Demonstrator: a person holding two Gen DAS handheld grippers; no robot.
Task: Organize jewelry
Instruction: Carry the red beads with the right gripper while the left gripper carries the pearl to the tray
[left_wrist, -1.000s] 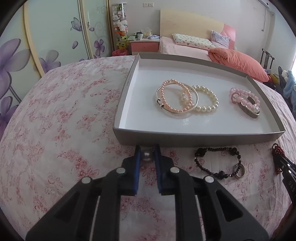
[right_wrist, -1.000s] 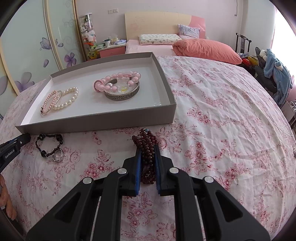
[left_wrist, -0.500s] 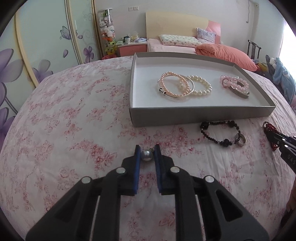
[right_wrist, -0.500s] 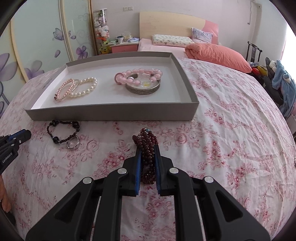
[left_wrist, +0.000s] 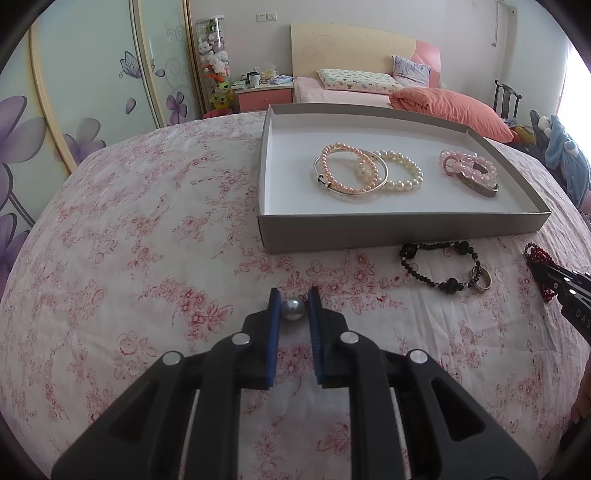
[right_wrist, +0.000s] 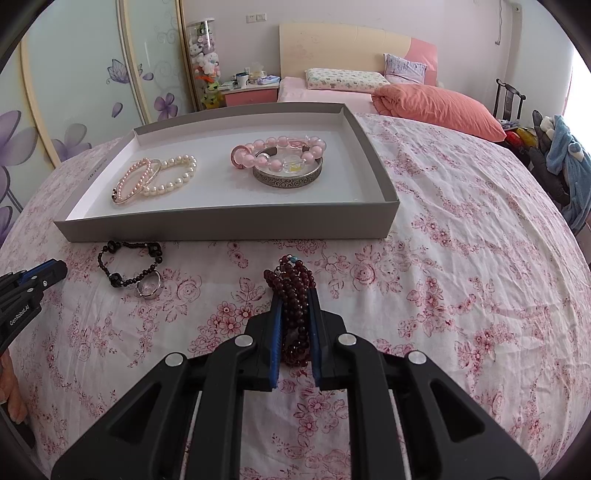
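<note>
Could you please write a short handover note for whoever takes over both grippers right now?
Left gripper: shut on a grey pearl, above the cloth, short of the tray.
Right gripper: shut on dark red beads, also short of the tray.
Done: pink pearl bracelet, white pearl bracelet, pink bead bracelet and silver bangle lie in the tray.
Left: both held pieces, plus the black bracelet and ring on the cloth.

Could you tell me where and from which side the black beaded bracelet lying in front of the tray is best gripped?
Grip the black beaded bracelet on its thin near strand, coming straight down: it lies flat as an open loop, so the fingers can straddle one strand, clear of the silver ring.
</note>
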